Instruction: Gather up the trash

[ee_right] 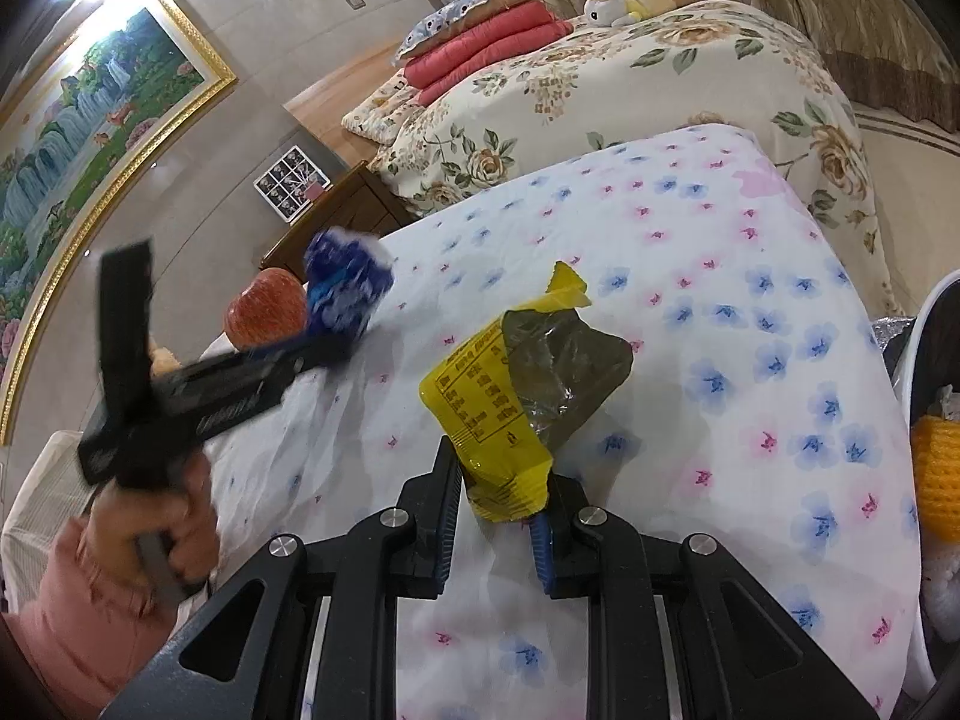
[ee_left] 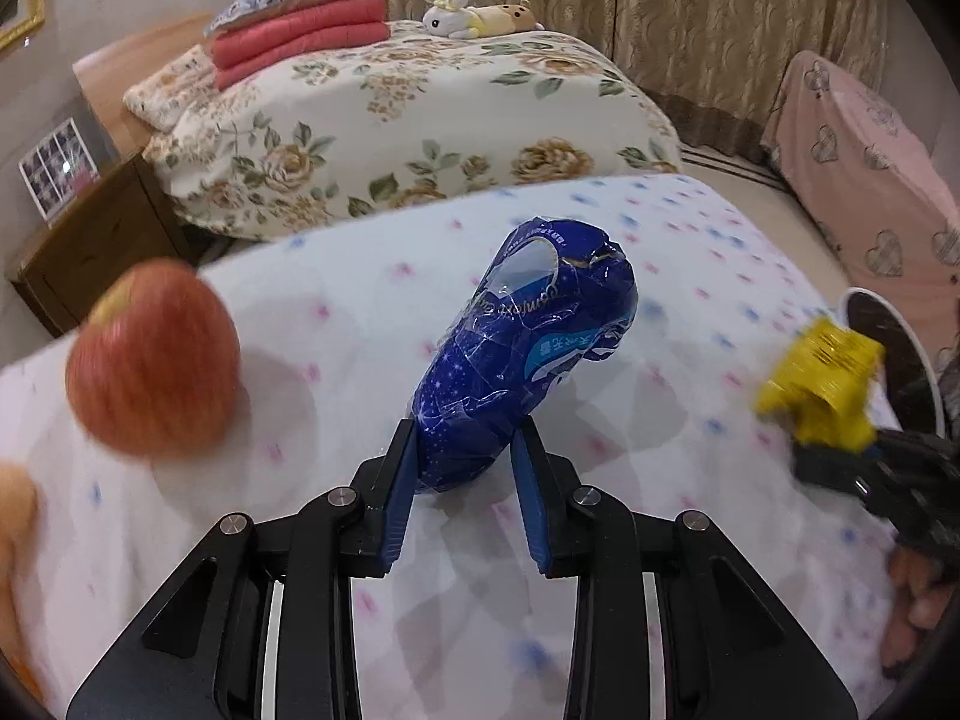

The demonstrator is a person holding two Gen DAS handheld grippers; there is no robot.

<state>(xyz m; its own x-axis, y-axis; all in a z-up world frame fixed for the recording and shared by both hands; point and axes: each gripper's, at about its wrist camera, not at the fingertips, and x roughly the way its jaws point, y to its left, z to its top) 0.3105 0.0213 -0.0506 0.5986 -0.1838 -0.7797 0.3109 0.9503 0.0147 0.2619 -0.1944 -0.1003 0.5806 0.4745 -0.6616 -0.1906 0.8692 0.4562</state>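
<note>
Blue wrapper (ee_left: pixel 522 354) is pinched in the left gripper (ee_left: pixel 462 456) over the flowered sheet (ee_left: pixel 690 276), yellow packet (ee_right: pixel 510 396) clamped in the right gripper (ee_right: pixel 501 492), white bin (ee_right: pixel 918 360) holding scraps at right.

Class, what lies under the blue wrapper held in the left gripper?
Under the blue wrapper, pinched in the left gripper, only the flower-print sheet shows. An apple sits beside it, not beneath. The wrapper itself covers the patch directly below.
</note>
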